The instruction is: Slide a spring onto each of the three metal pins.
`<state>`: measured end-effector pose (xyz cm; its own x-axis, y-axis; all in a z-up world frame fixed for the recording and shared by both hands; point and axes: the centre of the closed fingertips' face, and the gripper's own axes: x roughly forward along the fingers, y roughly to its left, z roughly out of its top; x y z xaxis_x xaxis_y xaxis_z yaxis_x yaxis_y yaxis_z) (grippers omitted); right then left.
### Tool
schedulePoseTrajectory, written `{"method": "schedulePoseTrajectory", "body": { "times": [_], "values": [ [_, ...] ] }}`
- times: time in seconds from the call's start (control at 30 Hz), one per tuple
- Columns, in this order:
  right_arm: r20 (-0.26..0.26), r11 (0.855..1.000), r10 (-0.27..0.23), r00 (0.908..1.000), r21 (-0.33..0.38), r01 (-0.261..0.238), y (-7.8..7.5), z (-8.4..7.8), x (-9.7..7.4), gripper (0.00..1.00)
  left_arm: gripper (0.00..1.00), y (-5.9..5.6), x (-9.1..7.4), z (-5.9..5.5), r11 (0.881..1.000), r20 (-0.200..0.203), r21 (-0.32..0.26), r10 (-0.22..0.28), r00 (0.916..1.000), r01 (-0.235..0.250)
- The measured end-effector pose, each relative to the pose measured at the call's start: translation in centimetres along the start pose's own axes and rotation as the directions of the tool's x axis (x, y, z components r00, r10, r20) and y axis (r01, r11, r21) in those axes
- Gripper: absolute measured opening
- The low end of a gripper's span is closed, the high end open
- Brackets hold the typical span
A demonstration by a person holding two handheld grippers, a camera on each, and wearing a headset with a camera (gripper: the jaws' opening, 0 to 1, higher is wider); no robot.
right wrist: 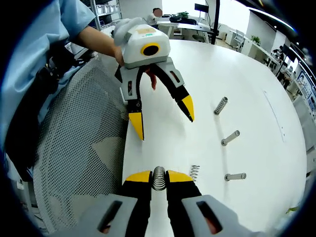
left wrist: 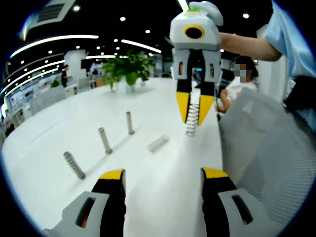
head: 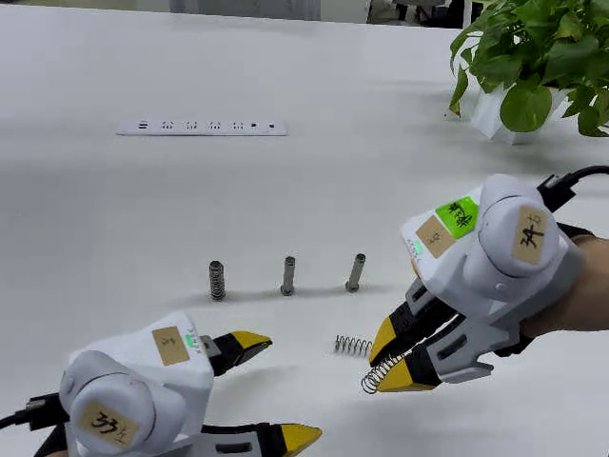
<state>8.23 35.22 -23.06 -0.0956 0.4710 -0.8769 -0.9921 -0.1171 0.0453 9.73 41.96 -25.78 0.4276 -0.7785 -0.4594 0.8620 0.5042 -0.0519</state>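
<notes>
Right gripper (head: pixel 393 359) clamping spring (head: pixel 377 375), lower right of head view; left gripper (head: pixel 276 388) gaping, lower left. Middle pin (head: pixel 288 275), right-side pin (head: pixel 356 271) standing bare mid-frame. Risk: spring dangling askew, snagging pin top, toppling pin.

Right gripper (head: pixel 390 360) white, jaws black tipped yellow; spring (head: pixel 371 379) silver, pins (head: pixel 288 275) grey, table (head: pixel 114 219) white, plant (head: pixel 533 48) green.
</notes>
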Motion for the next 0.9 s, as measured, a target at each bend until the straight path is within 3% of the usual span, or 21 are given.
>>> {"method": "schedulePoseTrajectory", "body": {
  "times": [0.2, 0.43, 0.63, 0.9],
  "values": [
    [-0.017, 1.000, 0.002, 0.9998, -0.008, -0.002, -0.4, -0.4, -0.2, 0.12, 0.76, 1.5, -1.0, -1.2, 0.997, -0.022, -0.034, 0.071, 0.9973, -0.071],
    [-0.050, 1.000, 0.005, 0.9988, -0.018, -0.005, -1.0, -0.9, -0.1, 0.12, 1.00, 2.4, -1.6, -2.3, 0.990, -0.054, -0.068, 0.122, 0.9911, -0.125],
    [-0.066, 0.999, 0.009, 0.9978, -0.036, -0.011, -2.1, -0.7, -0.3, 0.12, 1.00, 2.5, -1.9, -3.1, 0.989, -0.082, -0.072, 0.121, 0.9894, -0.126],
    [-0.098, 0.997, -0.015, 0.9950, -0.072, 0.008, -4.3, -0.2, -1.2, 0.12, 1.00, 2.9, -2.6, -3.1, 0.987, -0.076, -0.076, 0.139, 0.9873, -0.145]
  ]
}}
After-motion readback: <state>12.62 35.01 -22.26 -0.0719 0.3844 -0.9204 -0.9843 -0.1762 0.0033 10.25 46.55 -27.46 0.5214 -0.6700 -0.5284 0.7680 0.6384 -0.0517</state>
